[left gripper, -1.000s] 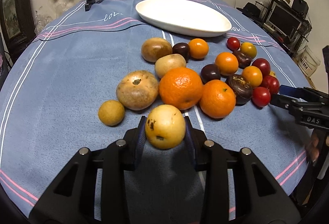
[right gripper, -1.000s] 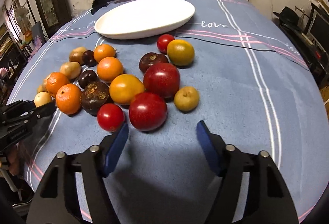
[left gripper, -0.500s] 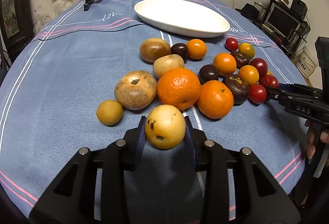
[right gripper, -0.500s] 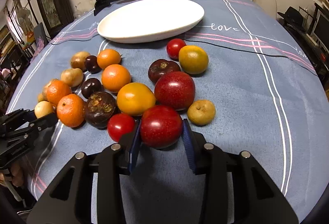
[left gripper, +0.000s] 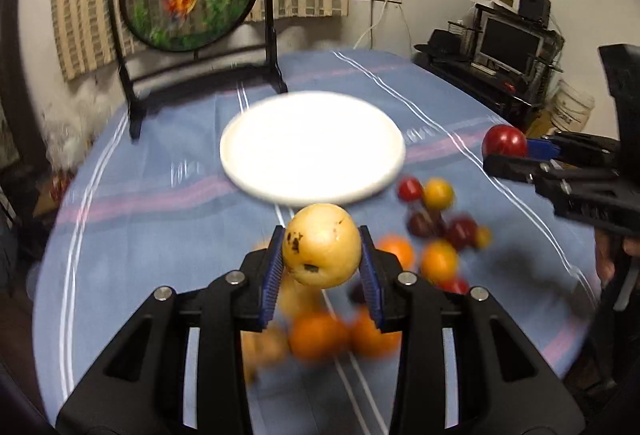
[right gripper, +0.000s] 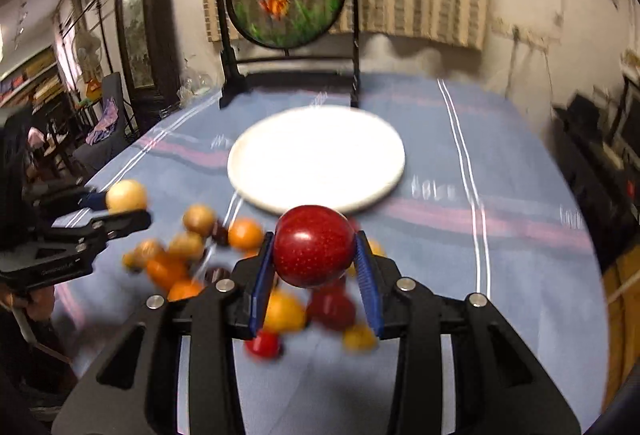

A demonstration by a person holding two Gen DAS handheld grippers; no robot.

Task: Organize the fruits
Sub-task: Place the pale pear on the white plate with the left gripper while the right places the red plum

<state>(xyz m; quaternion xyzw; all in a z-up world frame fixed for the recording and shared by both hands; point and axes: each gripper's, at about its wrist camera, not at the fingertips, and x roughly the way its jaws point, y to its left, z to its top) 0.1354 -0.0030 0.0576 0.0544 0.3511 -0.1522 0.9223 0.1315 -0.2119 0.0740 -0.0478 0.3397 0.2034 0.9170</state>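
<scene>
The left gripper has its blue-padded fingers clamped on a pale yellow spotted round fruit at frame centre, and the right gripper grips a glossy red apple, both below the round white plate on the blue striped tabletop.

The left gripper has risen off the table, carrying its pale yellow fruit up clear of the cloth, so the heap of fruits now lies blurred beneath it; the right gripper, whose fingers stood wide apart a second ago, has closed on the red apple and lifted it too; both views now tilt higher, with the white plate just beyond each held fruit.
</scene>
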